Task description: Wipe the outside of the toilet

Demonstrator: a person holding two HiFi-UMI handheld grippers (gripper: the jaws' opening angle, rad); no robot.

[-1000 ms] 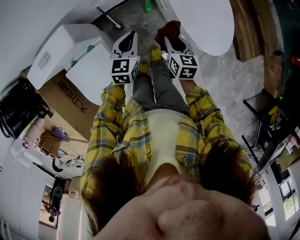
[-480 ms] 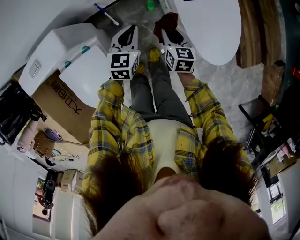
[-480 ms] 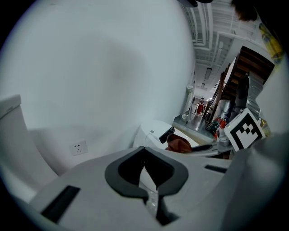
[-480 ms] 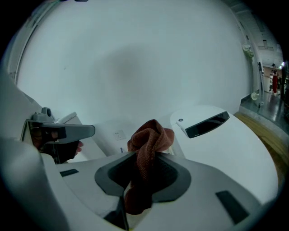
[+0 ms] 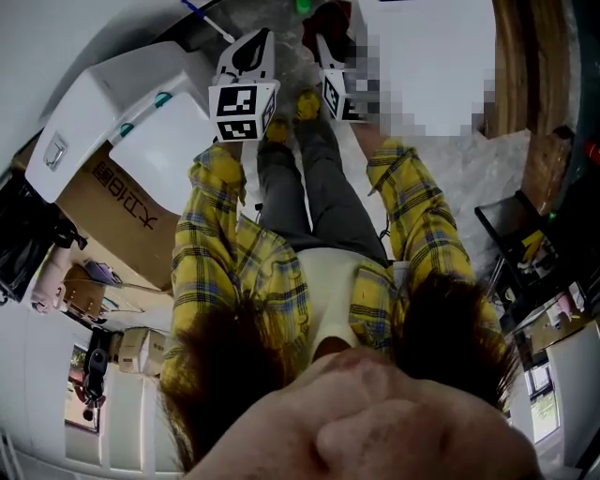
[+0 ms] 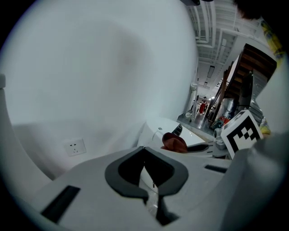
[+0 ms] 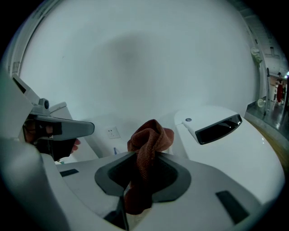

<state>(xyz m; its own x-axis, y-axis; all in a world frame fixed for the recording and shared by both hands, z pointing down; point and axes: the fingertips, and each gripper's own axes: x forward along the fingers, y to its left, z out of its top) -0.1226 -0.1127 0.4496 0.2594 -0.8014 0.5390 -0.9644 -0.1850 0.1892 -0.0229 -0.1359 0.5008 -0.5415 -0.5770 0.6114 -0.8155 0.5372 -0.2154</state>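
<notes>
A white toilet with a dark panel on its top stands just beyond and to the right of my right gripper. That gripper is shut on a reddish-brown cloth, which bunches above the jaws and hangs below them. The cloth is apart from the toilet. In the head view both grippers are held out ahead of the person's knees, the left gripper beside the right gripper. My left gripper is shut with nothing in it, and it sees the cloth and the toilet to its right.
A second white toilet with a tank and closed lid is on the left, with a cardboard box beside it. A wall socket and a blue-handled brush are by the wall. A black rack stands on the right.
Both grippers have moved forward, toward the top of the head view, and the cloth now sits at the frame's top edge. The jaws stay as they were.
</notes>
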